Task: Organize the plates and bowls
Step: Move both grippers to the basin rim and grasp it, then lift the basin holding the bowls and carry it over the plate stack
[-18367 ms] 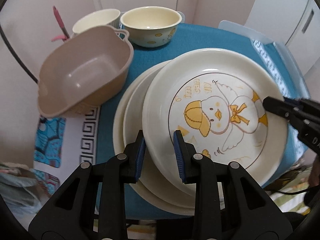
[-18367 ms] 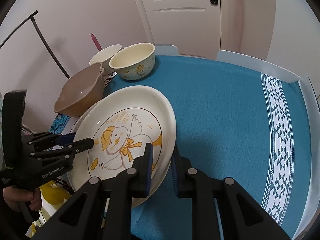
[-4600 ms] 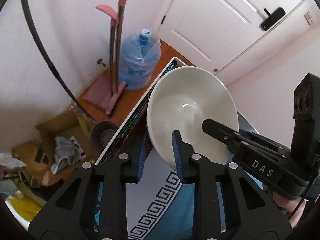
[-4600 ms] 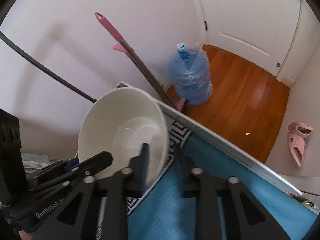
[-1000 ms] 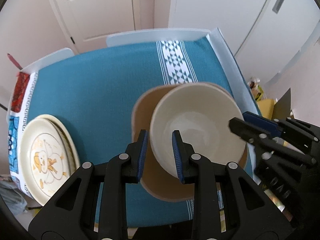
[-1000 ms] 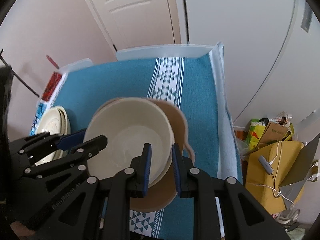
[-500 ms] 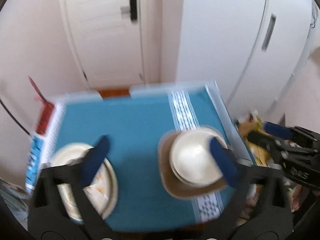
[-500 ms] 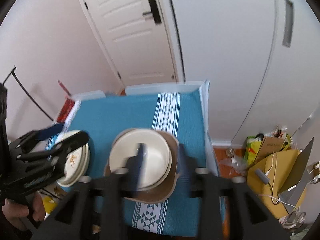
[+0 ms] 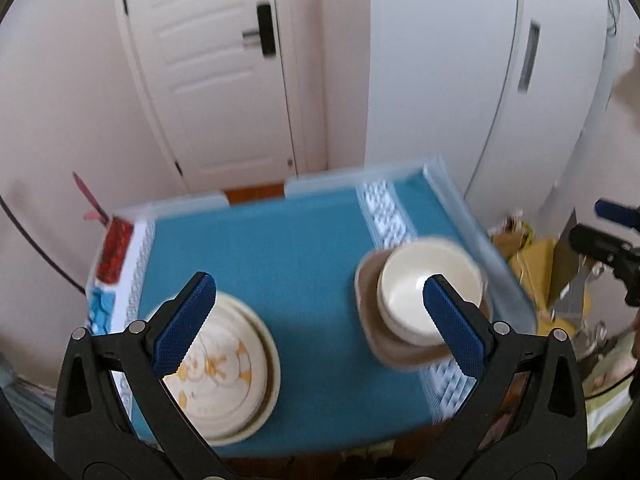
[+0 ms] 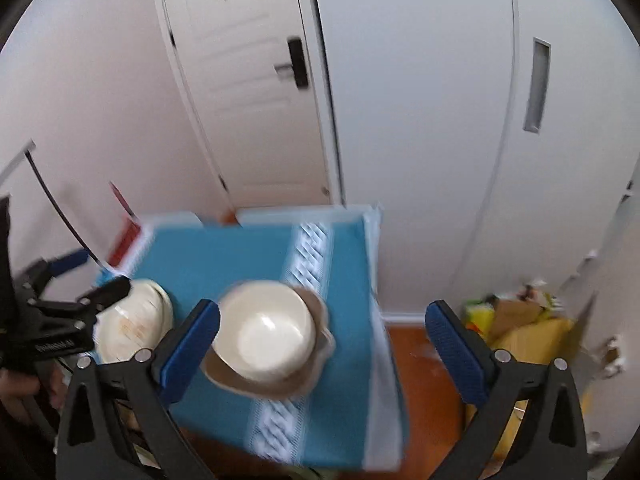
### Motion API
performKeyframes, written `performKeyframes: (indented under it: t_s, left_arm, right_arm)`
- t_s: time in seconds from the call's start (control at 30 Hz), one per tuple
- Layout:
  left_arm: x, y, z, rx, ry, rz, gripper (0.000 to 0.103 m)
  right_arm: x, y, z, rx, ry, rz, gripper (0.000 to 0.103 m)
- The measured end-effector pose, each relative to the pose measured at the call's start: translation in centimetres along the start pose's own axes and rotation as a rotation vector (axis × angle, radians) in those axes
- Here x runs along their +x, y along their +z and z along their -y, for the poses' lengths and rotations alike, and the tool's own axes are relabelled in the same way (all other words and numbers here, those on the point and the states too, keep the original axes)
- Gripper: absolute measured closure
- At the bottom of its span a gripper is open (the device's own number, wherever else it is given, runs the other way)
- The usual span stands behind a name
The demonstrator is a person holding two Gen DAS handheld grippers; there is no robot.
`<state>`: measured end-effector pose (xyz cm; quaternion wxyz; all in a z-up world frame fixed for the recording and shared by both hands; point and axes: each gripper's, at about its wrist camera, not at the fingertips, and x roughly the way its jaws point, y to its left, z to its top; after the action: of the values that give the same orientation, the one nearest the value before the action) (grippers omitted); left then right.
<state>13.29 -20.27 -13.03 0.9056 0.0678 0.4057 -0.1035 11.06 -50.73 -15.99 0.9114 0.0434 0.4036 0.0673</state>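
Both of my tongs point steeply down at the table (image 9: 280,248) from above.

Left tongs (image 9: 316,316): jaws spread wide, blue pads (image 9: 182,320) facing each other, nothing between them. Right tongs (image 10: 320,340): jaws have just been opening and now stand wide too, nothing held. My left hand (image 10: 24,392) shows at the lower left edge of the right wrist view, wrapped on its handle.

Cream bowl (image 9: 424,288) sits nested in the tan basin (image 9: 396,356) on the right side of the blue cloth (image 9: 260,264), beside the white patterned stripe (image 9: 384,212). In the left wrist view the bowl lies behind my right-hand pad, below and clear of it. In the right wrist view the same bowl (image 10: 266,332) sits just beside the left-hand pad (image 10: 188,348), not touched.

Stack of plates (image 9: 224,368), duck print on top, rests at the left front of the cloth, partly behind my left tongs' left-hand finger. Well apart from the bowl.

View is motion-blurred; fine detail on the dishes unclear.
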Motion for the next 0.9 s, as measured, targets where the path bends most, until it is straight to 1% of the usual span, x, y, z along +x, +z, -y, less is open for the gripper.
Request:
performKeyframes:
  t_s: [0.07,0.13,0.3,0.4,0.47,0.53,0.6,0.63,0.7,0.77,0.8,0.87,0.9]
  left_arm:
    - [1.5,-1.1,0.0,0.005,-0.012,-0.058,0.0]
    - [2.9,-2.0,0.1,0.015,-0.017,-0.111,0.0]
    - [6.1,-3.8,0.7,0.061,-0.062,-0.226,0.0]
    - [8.3,-4.2,1.2,0.079,-0.11,-0.302,0.001]
    - [9.5,-4.1,1.5,0.097,-0.134,-0.342,0.001]
    - [10.6,-4.0,1.9,0.125,-0.143,-0.377,0.002]
    - [11.6,-3.9,2.4,0.143,-0.164,-0.415,0.006]
    - [12.2,-3.9,2.6,0.15,-0.174,-0.44,0.011]
    - [13.1,-4.0,2.9,0.159,-0.195,-0.482,0.016]
    - [13.8,-4.2,3.2,0.169,-0.21,-0.511,0.025]
    - [14.2,-4.2,3.3,0.175,-0.214,-0.523,0.026]
    - [14.7,-4.4,3.6,0.173,-0.229,-0.536,0.034]
    - [15.0,-4.5,3.8,0.171,-0.236,-0.544,0.036]
  right_arm:
    - [1.1,-1.0,0.1,0.0,-0.047,-0.041,0.001]
    - [2.3,-1.7,0.2,-0.003,-0.074,-0.087,0.001]
    - [7.7,-3.8,0.9,-0.006,-0.055,-0.292,0.001]
    - [10.4,-4.3,1.2,-0.019,-0.044,-0.378,0.002]
    - [11.8,-4.4,1.4,-0.033,-0.041,-0.428,0.009]
    - [12.4,-4.5,1.3,-0.046,-0.027,-0.462,0.012]
    - [13.2,-4.5,1.1,-0.078,-0.018,-0.501,0.017]
    - [13.8,-4.4,0.8,-0.099,-0.016,-0.524,0.018]
    - [14.6,-4.6,0.4,-0.134,-0.004,-0.569,0.019]
    - [15.3,-4.8,0.2,-0.159,0.011,-0.6,0.028]
    - [15.7,-4.9,0.1,-0.164,0.035,-0.614,0.03]
    - [16.3,-5.0,-0.1,-0.177,0.052,-0.63,0.036]
    - [16.7,-5.2,-0.2,-0.187,0.058,-0.635,0.038]
